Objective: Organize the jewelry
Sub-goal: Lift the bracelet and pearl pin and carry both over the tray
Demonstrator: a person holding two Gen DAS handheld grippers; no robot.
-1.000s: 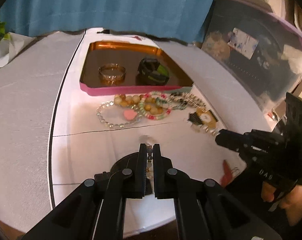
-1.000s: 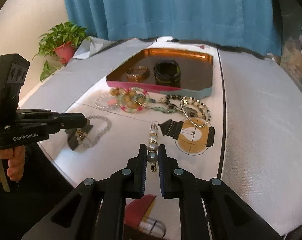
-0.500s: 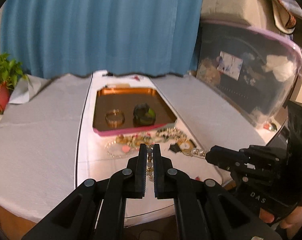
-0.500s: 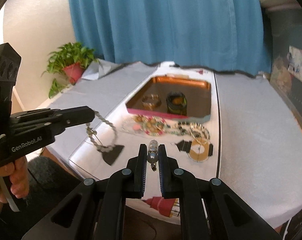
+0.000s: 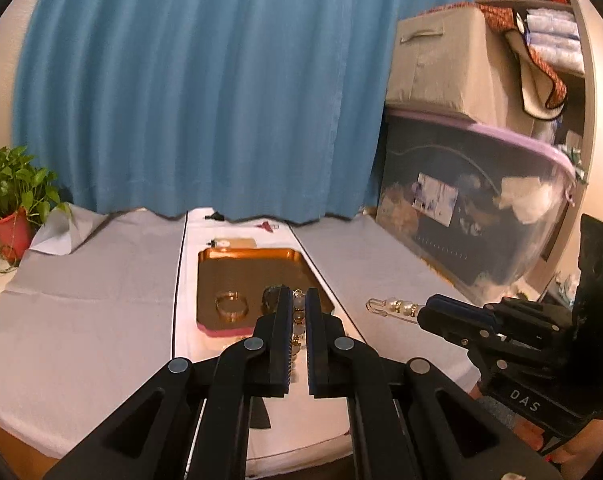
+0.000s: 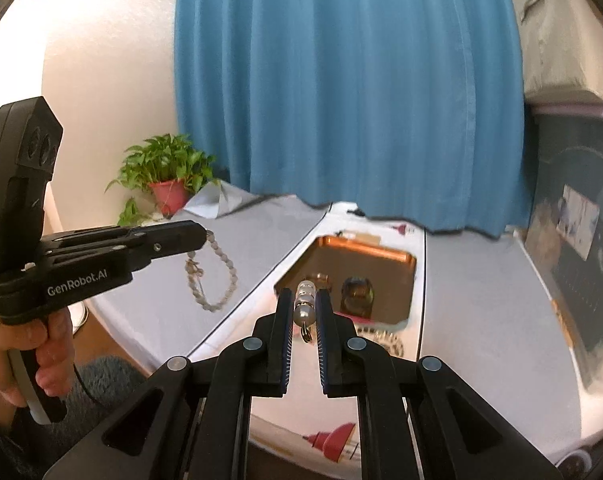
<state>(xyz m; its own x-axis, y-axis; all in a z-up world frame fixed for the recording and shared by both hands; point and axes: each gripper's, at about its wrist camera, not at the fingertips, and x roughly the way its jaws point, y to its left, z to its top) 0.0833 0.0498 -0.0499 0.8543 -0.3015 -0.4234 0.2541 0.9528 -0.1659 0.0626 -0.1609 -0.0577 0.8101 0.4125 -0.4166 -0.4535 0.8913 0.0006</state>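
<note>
One copper tray (image 5: 257, 276) — grey tablecloth (image 5: 81, 328), blue curtain (image 5: 205, 92)

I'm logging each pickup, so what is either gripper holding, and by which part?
The left gripper pinches a grey beaded bracelet at its top, its loop hanging free. The right gripper clamps a pearl-bead pin near one end.

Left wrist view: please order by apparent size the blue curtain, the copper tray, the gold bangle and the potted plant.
1. blue curtain, by far largest
2. copper tray
3. potted plant, somewhat smaller, though cut off by the picture edge
4. gold bangle, smallest, lying in the tray
</note>
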